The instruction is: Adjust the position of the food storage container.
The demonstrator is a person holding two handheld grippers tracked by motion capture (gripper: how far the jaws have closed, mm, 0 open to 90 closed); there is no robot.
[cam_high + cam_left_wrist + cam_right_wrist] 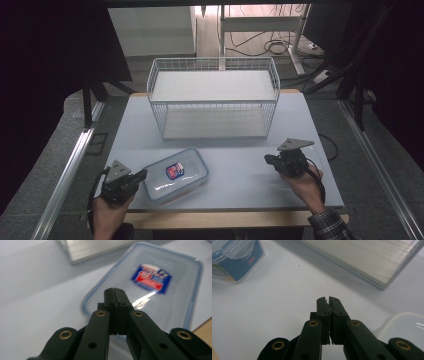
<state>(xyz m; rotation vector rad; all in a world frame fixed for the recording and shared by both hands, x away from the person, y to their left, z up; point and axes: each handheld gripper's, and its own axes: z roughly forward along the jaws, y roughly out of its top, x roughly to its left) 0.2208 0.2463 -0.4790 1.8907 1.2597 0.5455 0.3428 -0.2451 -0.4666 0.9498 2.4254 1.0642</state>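
High view shows the lidded container [176, 175] on the counter [240, 170] at seven o'clock, left gripper [142, 175] beside it, fingers clenched on nothing. Right gripper [267, 160] is clenched too. Next, I judge, the left fingers must release before grasping it.

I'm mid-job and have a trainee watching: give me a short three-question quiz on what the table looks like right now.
1. True or false: the left gripper has its jaws shut with nothing between them.
2. Which thing lies nearest the left gripper? A) the wire basket B) the clear lidded container C) a mug
3. Fill in: the container's lid carries a red and ____ label.

Key:
1. True. Its jaws meet, right over the container's edge.
2. B. The container lies flat on the table just beside it.
3. Blue.
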